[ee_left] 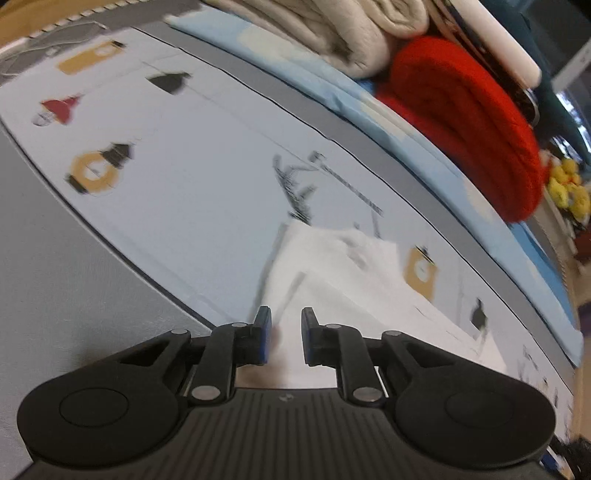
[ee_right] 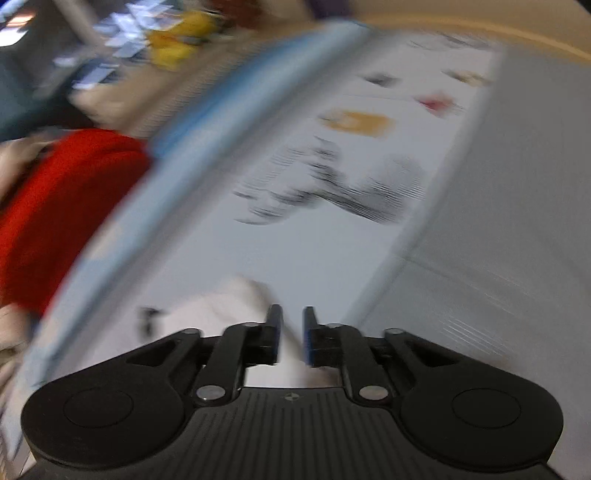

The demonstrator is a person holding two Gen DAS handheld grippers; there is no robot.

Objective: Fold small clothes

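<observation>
A small white garment point(ee_left: 332, 266) lies on a pale printed sheet point(ee_left: 177, 147) with clock and figure prints. My left gripper point(ee_left: 285, 334) hovers at the garment's near edge, jaws slightly apart, with white cloth showing between the fingers; I cannot tell if it is pinched. In the blurred right wrist view, my right gripper point(ee_right: 291, 332) sits over a white fold of the garment point(ee_right: 229, 306), jaws narrowly apart, with cloth showing between them.
A rolled red knit point(ee_left: 472, 122) and a beige folded blanket point(ee_left: 332, 29) lie along the far edge on a blue cloth point(ee_left: 443, 166). Grey mat point(ee_left: 55, 258) borders the sheet. Yellow toys point(ee_left: 565, 188) sit beyond. The red knit point(ee_right: 62, 206) shows left in the right view.
</observation>
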